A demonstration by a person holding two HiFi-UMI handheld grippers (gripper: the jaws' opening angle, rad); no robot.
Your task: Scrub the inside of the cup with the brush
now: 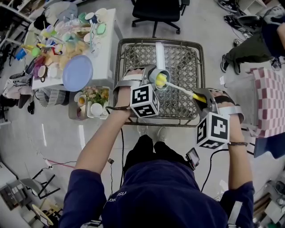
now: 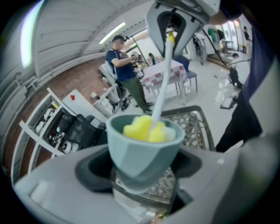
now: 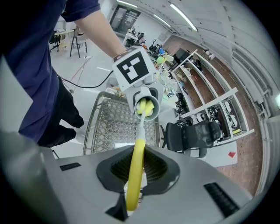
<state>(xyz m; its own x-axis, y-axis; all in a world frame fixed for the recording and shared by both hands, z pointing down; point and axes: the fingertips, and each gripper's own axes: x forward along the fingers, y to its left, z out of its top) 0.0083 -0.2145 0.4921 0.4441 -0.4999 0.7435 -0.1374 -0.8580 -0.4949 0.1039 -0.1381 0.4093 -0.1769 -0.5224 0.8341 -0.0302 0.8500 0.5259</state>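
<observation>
My left gripper point(image 1: 153, 76) is shut on a grey-green cup point(image 1: 160, 80), held over a wire mesh table point(image 1: 133, 58). In the left gripper view the cup point(image 2: 142, 148) sits between the jaws with its mouth up. A brush with a yellow handle point(image 1: 199, 97) and white stem reaches from my right gripper point(image 1: 202, 95) into the cup; its yellow sponge head point(image 2: 146, 128) lies inside the cup. The right gripper point(image 3: 131, 192) is shut on the yellow handle point(image 3: 135, 168), and the cup point(image 3: 148, 107) with the sponge shows ahead.
A white table point(image 1: 102, 53) at the left carries a blue plate point(image 1: 77, 72) and many small cups and toys. A tray of dishes point(image 1: 91, 102) stands by it. A black chair point(image 1: 156, 11) is at the back, a checkered cloth point(image 1: 267, 100) at the right.
</observation>
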